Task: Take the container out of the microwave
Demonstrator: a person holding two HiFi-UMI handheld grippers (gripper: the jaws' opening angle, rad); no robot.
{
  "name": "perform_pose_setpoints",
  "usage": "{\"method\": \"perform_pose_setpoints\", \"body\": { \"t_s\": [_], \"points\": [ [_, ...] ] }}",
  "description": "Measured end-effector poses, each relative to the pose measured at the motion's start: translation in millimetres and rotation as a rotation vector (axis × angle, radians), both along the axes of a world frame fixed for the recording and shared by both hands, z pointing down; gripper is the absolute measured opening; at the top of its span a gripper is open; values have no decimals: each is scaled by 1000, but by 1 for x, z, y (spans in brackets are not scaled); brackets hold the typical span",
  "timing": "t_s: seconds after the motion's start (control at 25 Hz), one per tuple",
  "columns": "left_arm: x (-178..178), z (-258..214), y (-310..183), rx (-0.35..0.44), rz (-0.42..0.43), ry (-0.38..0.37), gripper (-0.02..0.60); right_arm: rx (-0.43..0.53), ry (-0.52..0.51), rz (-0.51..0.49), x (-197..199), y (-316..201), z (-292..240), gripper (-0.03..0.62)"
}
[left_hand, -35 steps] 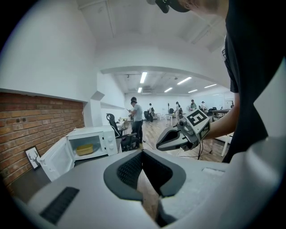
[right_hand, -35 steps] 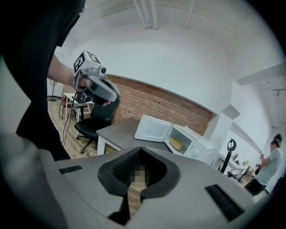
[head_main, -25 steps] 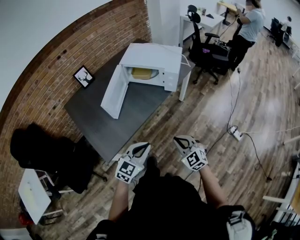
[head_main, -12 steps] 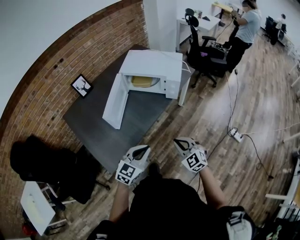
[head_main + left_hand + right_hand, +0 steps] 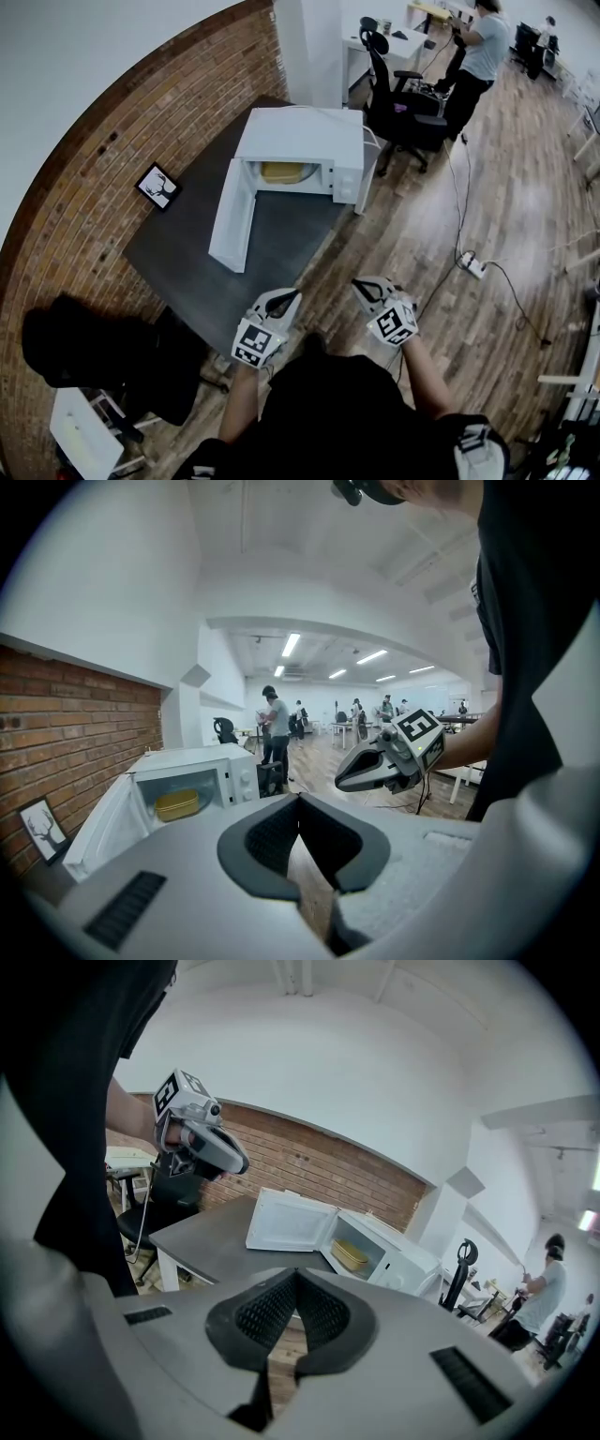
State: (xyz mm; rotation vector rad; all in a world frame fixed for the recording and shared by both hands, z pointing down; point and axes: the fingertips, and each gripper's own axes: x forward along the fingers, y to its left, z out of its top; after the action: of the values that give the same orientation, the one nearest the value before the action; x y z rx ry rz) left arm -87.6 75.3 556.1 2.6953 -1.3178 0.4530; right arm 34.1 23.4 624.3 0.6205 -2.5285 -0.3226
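Both grippers hang low in front of the person, each with its jaws closed tip to tip on nothing: left gripper (image 5: 284,300), right gripper (image 5: 366,287). The left is at the near edge of the table (image 5: 183,253); the right is off it, over bare floor (image 5: 441,216). Well ahead of both, across open tabletop, stands the microwave (image 5: 305,136), its door (image 5: 232,214) swung wide to the left. The yellow container (image 5: 281,172) sits inside, ahead-left of the left jaws and slightly right of the right ones.
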Motion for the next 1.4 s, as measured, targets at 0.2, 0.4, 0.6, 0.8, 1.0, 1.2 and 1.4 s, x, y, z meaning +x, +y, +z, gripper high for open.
{"method": "perform_pose_setpoints", "body": {
  "t_s": [0.2,0.4,0.6,0.8,1.0,1.2,1.4],
  "points": [
    [-16,3,-13,-1,25,3,2,5,3,26,-13,-7,1,-2],
    [-32,7,-24,0,64,10,2,12,13,66,-26,-14,2,-1],
    [-44,13,-32,-3,86,10,2,9,16,87,-38,-12,6,-2],
    [-53,15,-38,-5,93,9,2,-12,30,90,-45,-9,15,-2],
    [-56,10,-49,4,103,14,2,-10,39,93,-51,-17,14,0],
    [-54,7,-63,12,109,10,2,-17,49,87,-52,-27,15,0],
    [-47,-4,-85,42,128,-4,2,-10,50,69,-55,-49,11,0]
  ]
}}
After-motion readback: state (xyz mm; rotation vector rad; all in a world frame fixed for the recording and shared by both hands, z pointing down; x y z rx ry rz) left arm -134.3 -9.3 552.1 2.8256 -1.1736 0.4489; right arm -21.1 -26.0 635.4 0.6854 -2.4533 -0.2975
